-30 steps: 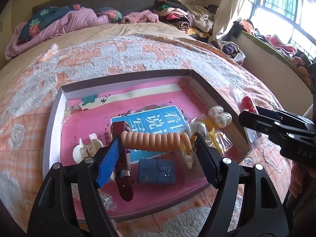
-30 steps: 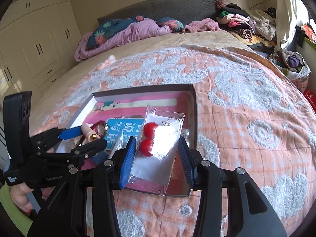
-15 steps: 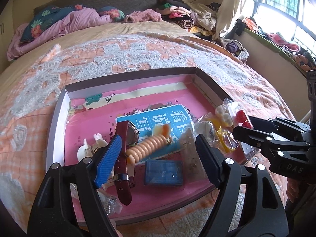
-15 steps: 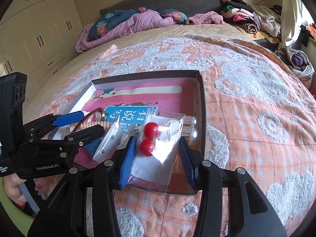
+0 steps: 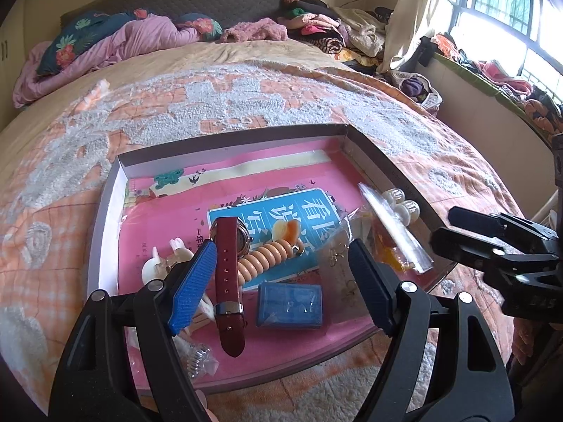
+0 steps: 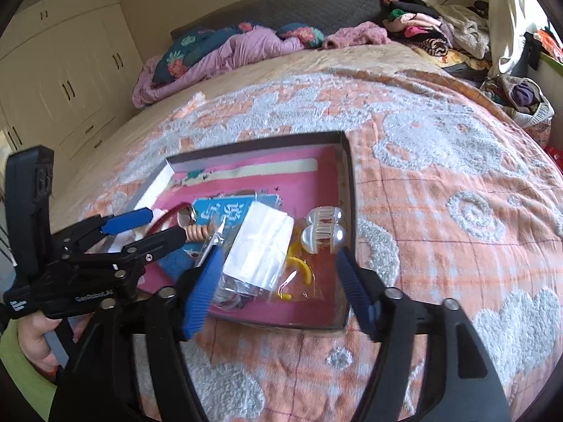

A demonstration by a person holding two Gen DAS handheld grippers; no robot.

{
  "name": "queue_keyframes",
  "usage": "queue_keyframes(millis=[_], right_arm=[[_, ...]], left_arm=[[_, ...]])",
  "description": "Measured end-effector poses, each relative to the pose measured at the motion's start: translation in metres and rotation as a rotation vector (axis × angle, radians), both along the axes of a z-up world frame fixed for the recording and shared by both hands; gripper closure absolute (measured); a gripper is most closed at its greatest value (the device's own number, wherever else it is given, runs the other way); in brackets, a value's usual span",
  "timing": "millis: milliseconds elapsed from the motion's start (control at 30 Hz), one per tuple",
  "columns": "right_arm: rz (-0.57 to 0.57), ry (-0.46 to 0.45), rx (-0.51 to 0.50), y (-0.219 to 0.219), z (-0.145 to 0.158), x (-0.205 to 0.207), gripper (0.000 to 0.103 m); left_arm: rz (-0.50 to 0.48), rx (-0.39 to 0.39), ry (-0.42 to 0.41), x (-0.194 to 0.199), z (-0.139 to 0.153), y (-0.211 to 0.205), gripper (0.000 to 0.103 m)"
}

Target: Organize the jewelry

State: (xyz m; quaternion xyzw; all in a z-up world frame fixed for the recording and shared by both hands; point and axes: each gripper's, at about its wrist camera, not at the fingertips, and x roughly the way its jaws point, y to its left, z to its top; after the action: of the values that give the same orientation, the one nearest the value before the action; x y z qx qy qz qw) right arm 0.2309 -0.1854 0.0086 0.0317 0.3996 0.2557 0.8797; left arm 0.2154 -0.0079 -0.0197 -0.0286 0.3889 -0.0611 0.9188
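My right gripper [image 6: 278,286] jaws are opening; the bag [image 6: 258,246] lies loose between them at the tray's [image 6: 346,161] near right corner. Left gripper [image 5: 281,285] wide, empty. Bag looks light, slippery, floppy: pinch an edge.

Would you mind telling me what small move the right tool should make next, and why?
Probably lift the right tool straight back, clear of the box. Its jaws are opening and no longer press the clear bag, which lies in the box beside the pearl clips, so the drop looks done.
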Motion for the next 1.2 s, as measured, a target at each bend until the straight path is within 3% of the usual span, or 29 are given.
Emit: queue_keyframes(millis=[167, 433, 567, 833, 1200], right_arm=[[-0.03, -0.026, 0.032, -0.011, 0.013, -0.014, 0.021], [-0.071, -0.105, 0.062, -0.022, 0.043, -0.045, 0.007], [-0.056, -0.131, 0.068, -0.024, 0.055, -0.063, 0.006], [-0.031, -0.178, 0.035, -0.024, 0.059, -0.102, 0.006], [-0.018, -0.146, 0.002, -0.022, 0.037, -0.133, 0.006]], left_arm=[[0.006, -0.007, -0.013, -0.007, 0.01, 0.0, 0.032], [0.02, -0.028, -0.061, -0.03, 0.037, 0.0, 0.017], [0.031, -0.029, -0.092, -0.049, 0.052, 0.0, 0.01], [0.049, -0.027, -0.12, -0.084, 0.066, -0.001, 0.01], [0.131, -0.063, -0.072, -0.13, 0.043, 0.018, 0.01]])
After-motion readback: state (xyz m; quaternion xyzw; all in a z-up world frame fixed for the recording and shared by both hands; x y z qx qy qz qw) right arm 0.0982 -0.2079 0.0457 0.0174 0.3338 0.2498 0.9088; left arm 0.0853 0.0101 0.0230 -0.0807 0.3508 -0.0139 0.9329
